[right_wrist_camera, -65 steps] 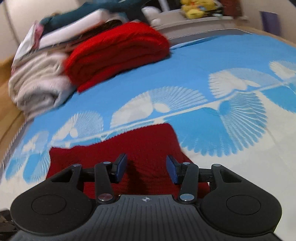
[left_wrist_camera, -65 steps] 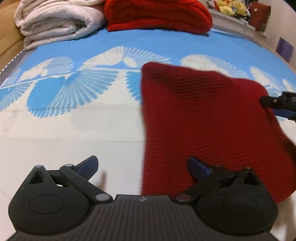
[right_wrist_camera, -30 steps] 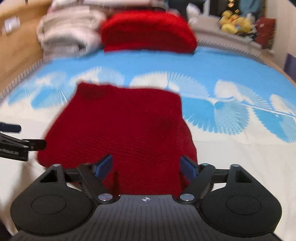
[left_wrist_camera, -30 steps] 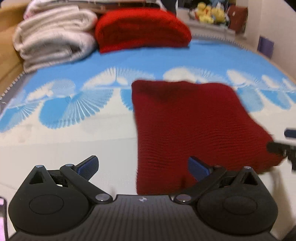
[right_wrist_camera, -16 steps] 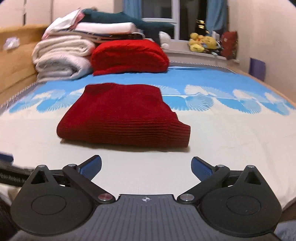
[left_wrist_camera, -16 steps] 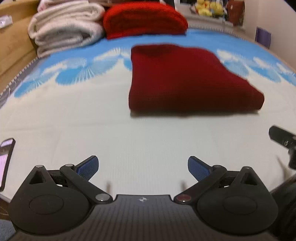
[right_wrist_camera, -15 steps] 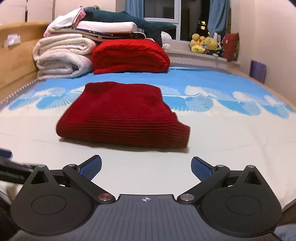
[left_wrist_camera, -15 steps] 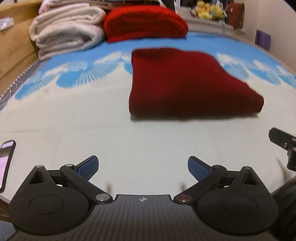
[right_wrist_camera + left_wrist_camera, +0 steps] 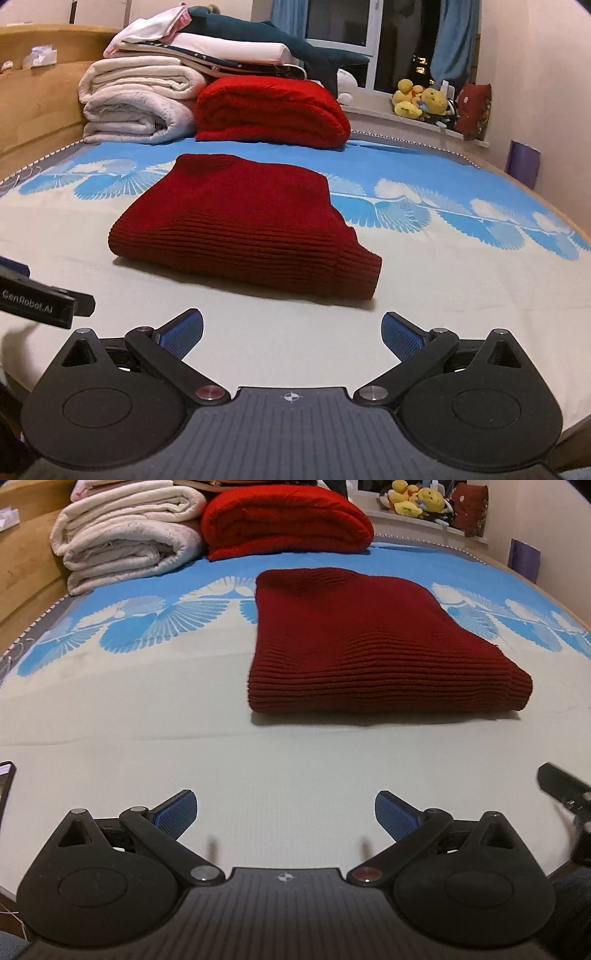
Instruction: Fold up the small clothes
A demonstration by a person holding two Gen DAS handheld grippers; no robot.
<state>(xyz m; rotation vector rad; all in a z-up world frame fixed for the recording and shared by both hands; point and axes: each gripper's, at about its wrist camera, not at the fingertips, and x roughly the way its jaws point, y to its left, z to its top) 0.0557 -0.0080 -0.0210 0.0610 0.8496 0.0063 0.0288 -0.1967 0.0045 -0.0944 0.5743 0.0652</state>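
Note:
A dark red knitted garment (image 9: 369, 646) (image 9: 243, 225) lies folded into a thick rectangle in the middle of the bed. My left gripper (image 9: 286, 812) hovers over the pale sheet a short way in front of it, jaws open and empty. My right gripper (image 9: 291, 334) is likewise open and empty, in front of the garment's near fold. Part of the right gripper shows at the right edge of the left wrist view, and the left gripper's finger (image 9: 40, 302) shows at the left edge of the right wrist view.
The bed (image 9: 147, 746) has a pale and blue fan-patterned cover. At its head sit rolled white blankets (image 9: 125, 542), a bright red folded blanket (image 9: 284, 520) and stacked linens (image 9: 207, 48). Plush toys (image 9: 421, 99) line the windowsill. A phone (image 9: 5, 779) lies at the left edge.
Both grippers have drawn back from the garment towards the bed's near edge and sunk lower. The garment, earlier right under the fingers, now lies free and folded ahead of them.

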